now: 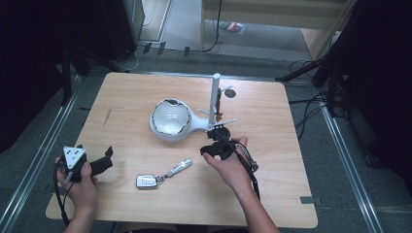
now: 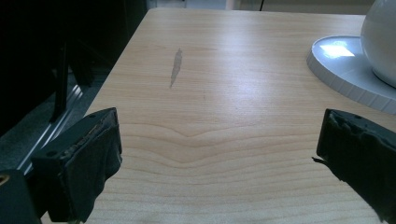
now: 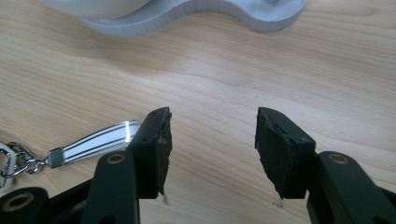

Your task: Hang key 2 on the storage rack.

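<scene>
A silver key fob (image 1: pixel 147 181) lies near the table's front edge, joined by a small chain to a short striped strap (image 1: pixel 179 167). My right gripper (image 1: pixel 210 149) hovers just right of the strap, in front of the white stand. In the right gripper view its jaws (image 3: pixel 212 135) stand open over bare wood with nothing between them, and the strap (image 3: pixel 95 140) lies beside the left jaw. My left gripper (image 1: pixel 108 159) rests at the table's front left corner. Its jaws (image 2: pixel 219 140) are spread wide and hold nothing.
A white stand (image 1: pixel 170 119) with a round bowl sits mid-table, and an upright post (image 1: pixel 214 99) with pegs rises from its right end. In the left gripper view the stand's base (image 2: pixel 345 70) lies ahead to the right. A grey smear (image 2: pixel 175 67) marks the wooden table (image 1: pixel 272 194).
</scene>
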### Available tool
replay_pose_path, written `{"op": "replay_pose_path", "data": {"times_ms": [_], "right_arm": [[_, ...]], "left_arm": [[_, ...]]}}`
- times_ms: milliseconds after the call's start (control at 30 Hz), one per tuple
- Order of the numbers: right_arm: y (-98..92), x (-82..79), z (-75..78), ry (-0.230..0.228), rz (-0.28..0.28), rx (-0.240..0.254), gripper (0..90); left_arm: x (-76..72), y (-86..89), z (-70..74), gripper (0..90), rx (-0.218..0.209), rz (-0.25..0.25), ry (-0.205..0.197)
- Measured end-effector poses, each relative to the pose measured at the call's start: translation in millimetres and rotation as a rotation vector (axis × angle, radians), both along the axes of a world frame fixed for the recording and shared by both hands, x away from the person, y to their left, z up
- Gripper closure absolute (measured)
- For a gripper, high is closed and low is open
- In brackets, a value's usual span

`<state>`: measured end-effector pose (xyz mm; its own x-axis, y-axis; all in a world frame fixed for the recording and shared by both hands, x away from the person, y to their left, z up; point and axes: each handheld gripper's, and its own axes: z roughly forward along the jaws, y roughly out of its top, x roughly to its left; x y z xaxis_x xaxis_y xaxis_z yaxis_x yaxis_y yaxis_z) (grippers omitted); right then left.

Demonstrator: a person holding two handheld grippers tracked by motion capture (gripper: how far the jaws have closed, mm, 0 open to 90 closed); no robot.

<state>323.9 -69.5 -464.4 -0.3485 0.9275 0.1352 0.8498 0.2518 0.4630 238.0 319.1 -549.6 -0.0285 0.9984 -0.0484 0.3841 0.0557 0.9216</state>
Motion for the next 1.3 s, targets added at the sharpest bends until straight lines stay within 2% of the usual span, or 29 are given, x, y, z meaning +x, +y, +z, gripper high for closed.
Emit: {"op": "replay_pose_path", "data": {"times_ms": [333,500,700,967,1067,1300], "right_arm": [[25.4,-3.5,-15.1,0.043,0.064,-0.018,50.0],[31.4,-5.5,-23.9,0.059,0.102,-0.048,53.0],[34.8,-10.0,-33.6,0.077,0.148,-0.042,52.7],[43.5,-12.2,-34.4,0.095,0.137,0.006,44.9],[48.3,-10.9,-35.7,0.119,0.114,0.020,40.9],[60.8,-7.6,-37.2,0.156,0.068,0.015,30.5]], "left_arm": [[1.2,-0.7,0.0,0.2,0.000,0.000,0.001],[1.3,-0.1,-0.1,0.2,-0.005,0.000,-0.001],[1.6,-0.6,0.0,0.2,-0.002,0.000,0.002],[1.5,-0.9,0.1,0.2,-0.001,0.001,0.002],[1.4,-0.7,0.0,0.2,-0.002,0.000,0.000],[1.2,-0.4,0.0,0.2,-0.003,-0.001,0.000]]}}
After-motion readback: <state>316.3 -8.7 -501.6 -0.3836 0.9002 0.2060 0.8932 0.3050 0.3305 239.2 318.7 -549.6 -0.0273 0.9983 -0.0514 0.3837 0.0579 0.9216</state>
